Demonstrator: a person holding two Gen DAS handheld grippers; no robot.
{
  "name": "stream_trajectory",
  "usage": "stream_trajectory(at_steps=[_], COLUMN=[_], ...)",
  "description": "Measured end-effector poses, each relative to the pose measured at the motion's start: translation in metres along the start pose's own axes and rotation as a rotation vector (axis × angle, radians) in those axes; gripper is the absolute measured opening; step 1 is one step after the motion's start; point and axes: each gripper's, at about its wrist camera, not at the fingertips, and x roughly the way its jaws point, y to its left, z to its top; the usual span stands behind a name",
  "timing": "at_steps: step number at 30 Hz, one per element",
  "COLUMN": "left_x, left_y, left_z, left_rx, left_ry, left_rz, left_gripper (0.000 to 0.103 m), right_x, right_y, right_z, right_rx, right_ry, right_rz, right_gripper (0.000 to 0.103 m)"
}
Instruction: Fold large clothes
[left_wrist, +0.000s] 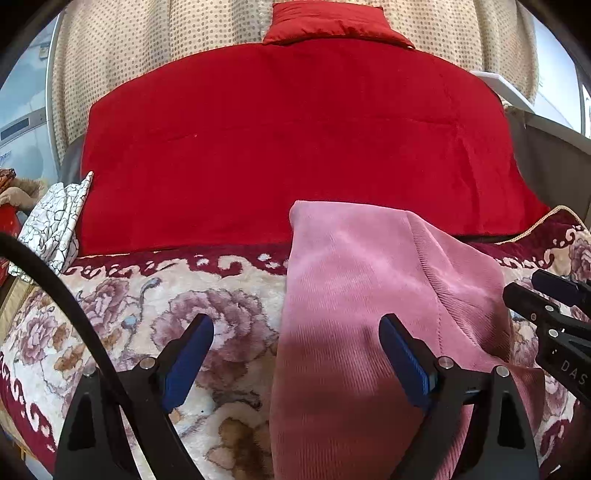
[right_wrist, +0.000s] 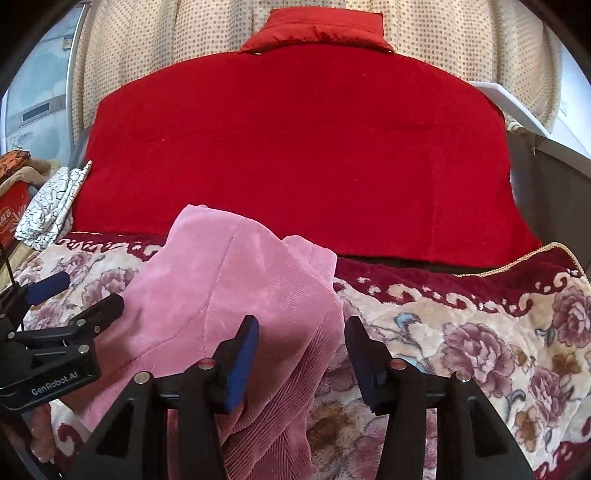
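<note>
A pink ribbed garment (left_wrist: 369, 295) lies folded into a long strip on a floral blanket (left_wrist: 147, 314). My left gripper (left_wrist: 297, 332) is open and empty, straddling the garment's left edge. In the right wrist view the same garment (right_wrist: 229, 295) lies left of centre. My right gripper (right_wrist: 301, 334) is open and empty over the garment's right edge. The right gripper also shows at the right border of the left wrist view (left_wrist: 546, 302), and the left gripper shows at the left of the right wrist view (right_wrist: 74, 299).
A red blanket (left_wrist: 295, 147) covers the bed's far part, with a red pillow (left_wrist: 332, 26) against a dotted curtain (left_wrist: 147, 44). A white crackle-pattern cloth (left_wrist: 55, 225) lies at the left edge. A grey wall (left_wrist: 546, 162) and white ledge (left_wrist: 506, 85) stand at the right.
</note>
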Motion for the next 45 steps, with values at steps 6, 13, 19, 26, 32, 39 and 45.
stream_trajectory(at_steps=[6, 13, 19, 26, 32, 39, 45], left_x=[0.000, 0.011, 0.018, 0.020, 0.022, 0.016, 0.040], left_y=[0.006, 0.018, 0.028, 0.018, 0.010, 0.013, -0.001], left_z=[0.000, -0.003, -0.007, -0.012, -0.013, -0.006, -0.013], left_rx=[-0.004, 0.024, 0.003, 0.032, 0.055, 0.029, 0.000], left_ry=[0.005, 0.104, 0.170, 0.195, 0.199, 0.144, 0.209], left_rz=[-0.001, -0.077, -0.192, -0.235, -0.255, -0.287, -0.279], left_gripper=[0.091, 0.091, 0.091, 0.091, 0.091, 0.091, 0.091], right_x=[0.004, 0.018, 0.056, 0.072, 0.087, 0.080, 0.121], right_y=[0.002, -0.023, -0.065, -0.077, -0.067, -0.041, -0.019], right_z=[0.001, -0.001, -0.016, -0.022, -0.015, 0.022, 0.012], right_rx=[-0.002, 0.156, 0.455, 0.566, 0.525, 0.354, 0.233], right_ry=[0.005, 0.093, 0.243, 0.259, 0.235, 0.115, 0.177], right_rz=[-0.001, 0.177, 0.447, 0.531, 0.464, 0.408, 0.318], right_gripper=[0.053, 0.053, 0.064, 0.067, 0.037, 0.025, 0.030])
